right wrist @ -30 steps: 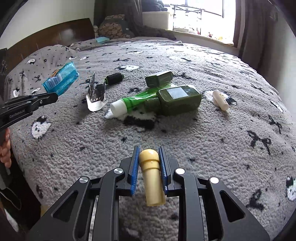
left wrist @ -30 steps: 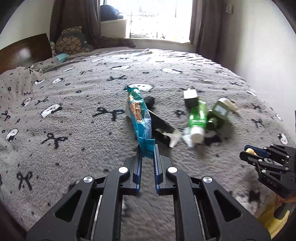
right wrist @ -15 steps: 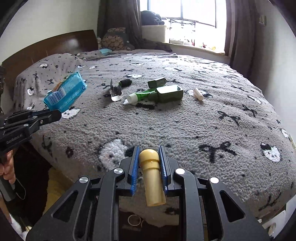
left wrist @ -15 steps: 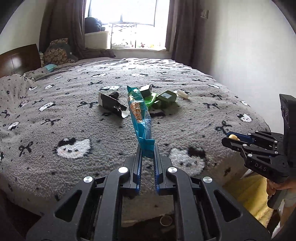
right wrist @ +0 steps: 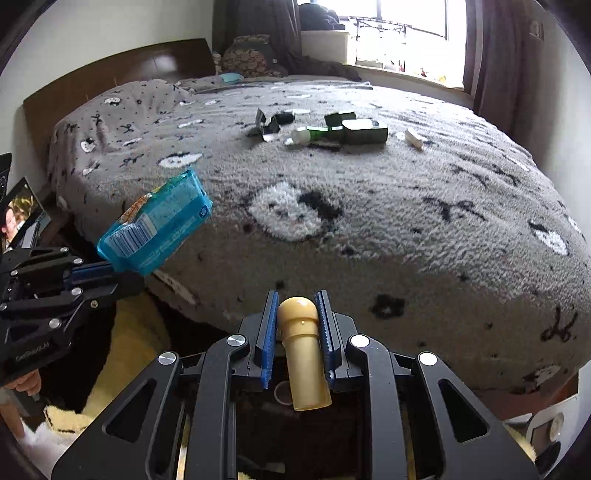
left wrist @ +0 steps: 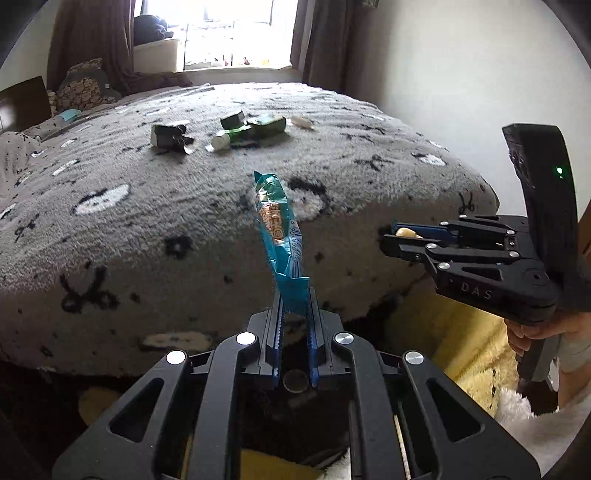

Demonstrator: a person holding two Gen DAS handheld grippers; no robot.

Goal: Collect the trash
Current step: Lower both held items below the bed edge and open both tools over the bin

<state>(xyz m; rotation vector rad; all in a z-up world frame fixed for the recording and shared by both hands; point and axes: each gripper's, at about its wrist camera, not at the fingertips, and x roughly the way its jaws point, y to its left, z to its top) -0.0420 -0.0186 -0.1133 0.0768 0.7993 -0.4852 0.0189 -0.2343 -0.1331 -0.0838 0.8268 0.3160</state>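
Observation:
My left gripper (left wrist: 294, 295) is shut on a blue snack wrapper (left wrist: 277, 232) that stands up from the pads, held off the foot of the bed. The wrapper also shows in the right wrist view (right wrist: 157, 229). My right gripper (right wrist: 296, 301) is shut on a cream plastic bottle (right wrist: 302, 354), held beside the bed's edge; it shows in the left wrist view (left wrist: 397, 236) too. More trash lies on the grey blanket: a green tube (right wrist: 314, 133), dark green boxes (right wrist: 364, 131), a black crumpled packet (right wrist: 267, 123) and a small white tube (right wrist: 413, 137).
The bed (right wrist: 369, 229) with a grey patterned blanket fills the view ahead. A wooden headboard (right wrist: 122, 79) is at the left, pillows and a window (right wrist: 406, 33) at the far side. Yellow rug (left wrist: 461, 339) and dark floor lie below the grippers.
Both grippers have pulled back from the pile of trash past the foot of the bed, each still holding its item. The floor and rug have come into view below.

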